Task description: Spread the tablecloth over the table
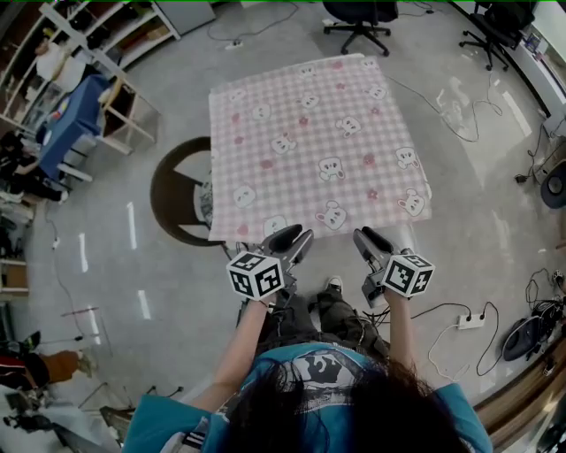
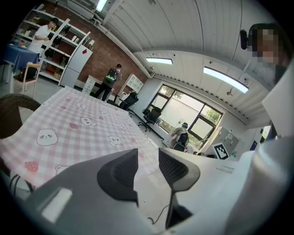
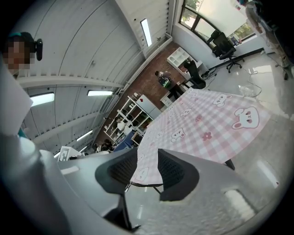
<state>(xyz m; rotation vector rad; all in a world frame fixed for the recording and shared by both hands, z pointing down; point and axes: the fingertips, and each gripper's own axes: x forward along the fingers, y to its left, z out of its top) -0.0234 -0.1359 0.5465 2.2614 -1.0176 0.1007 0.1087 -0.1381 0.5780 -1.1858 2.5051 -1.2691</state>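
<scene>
A pink checked tablecloth [image 1: 314,142] printed with bears lies flat over the table, covering the top and hanging a little over its edges. In the left gripper view the tablecloth [image 2: 78,124] stretches away ahead and to the left; in the right gripper view the tablecloth [image 3: 206,119] lies ahead and to the right. Just off the near edge of the cloth, my left gripper [image 1: 296,237] and my right gripper [image 1: 370,237] hover side by side. The left gripper [image 2: 148,158] has a gap between its pads and holds nothing. The right gripper [image 3: 147,160] is likewise open and empty.
A round brown chair [image 1: 181,190] stands against the table's left side. Office chairs [image 1: 358,22] stand beyond the far edge, shelving [image 1: 80,53] at the left. A power strip [image 1: 469,320] and cables lie on the floor at the right. People stand in the background.
</scene>
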